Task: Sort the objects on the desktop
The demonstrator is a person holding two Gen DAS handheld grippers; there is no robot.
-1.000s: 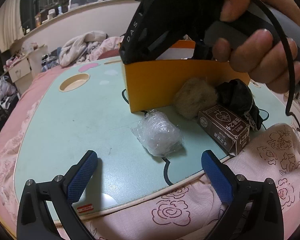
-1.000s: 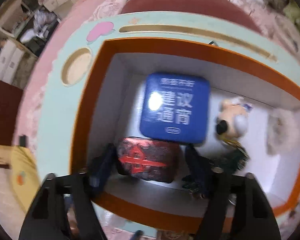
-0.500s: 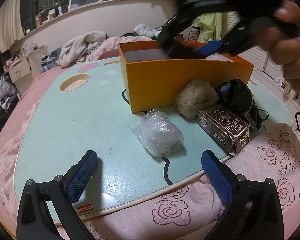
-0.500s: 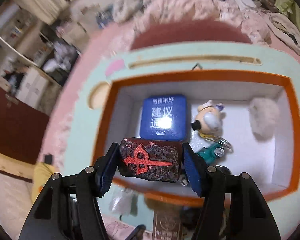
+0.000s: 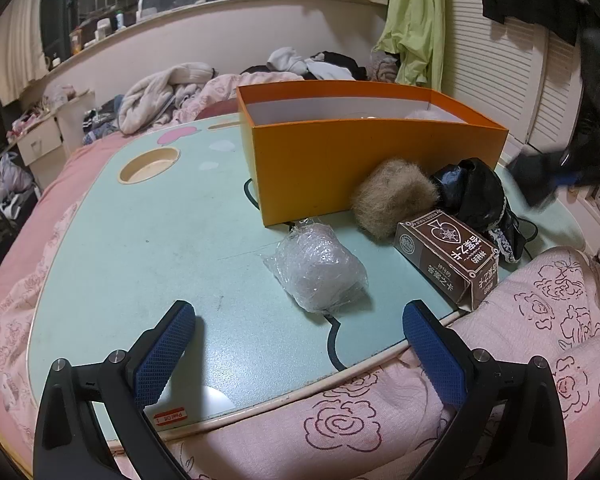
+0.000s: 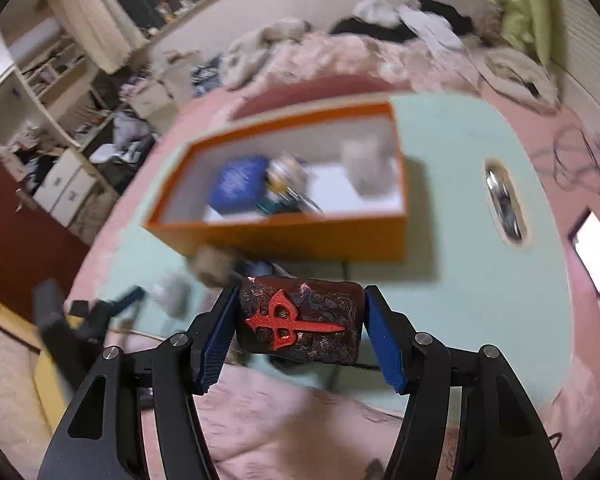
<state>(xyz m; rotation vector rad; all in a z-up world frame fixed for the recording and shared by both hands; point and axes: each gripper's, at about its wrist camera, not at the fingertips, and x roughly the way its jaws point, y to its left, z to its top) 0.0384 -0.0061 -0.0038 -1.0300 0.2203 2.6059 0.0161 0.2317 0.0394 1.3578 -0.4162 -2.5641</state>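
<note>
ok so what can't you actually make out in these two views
- Left wrist view: the orange cardboard box hides its contents behind its near wall.
- Left wrist view: right claw is a dark motion smear at the right edge.
- Right wrist view: blue square tin in the box, lettering blurred.

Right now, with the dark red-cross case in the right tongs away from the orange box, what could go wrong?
1. The right tongs hold the case only by its short ends, in mid-air over the table edge; the blur suggests a quick swing, so it might slip out.
2. The brown card box overhangs the table's near edge by the pink blanket; a nudge may tip it off.
</note>
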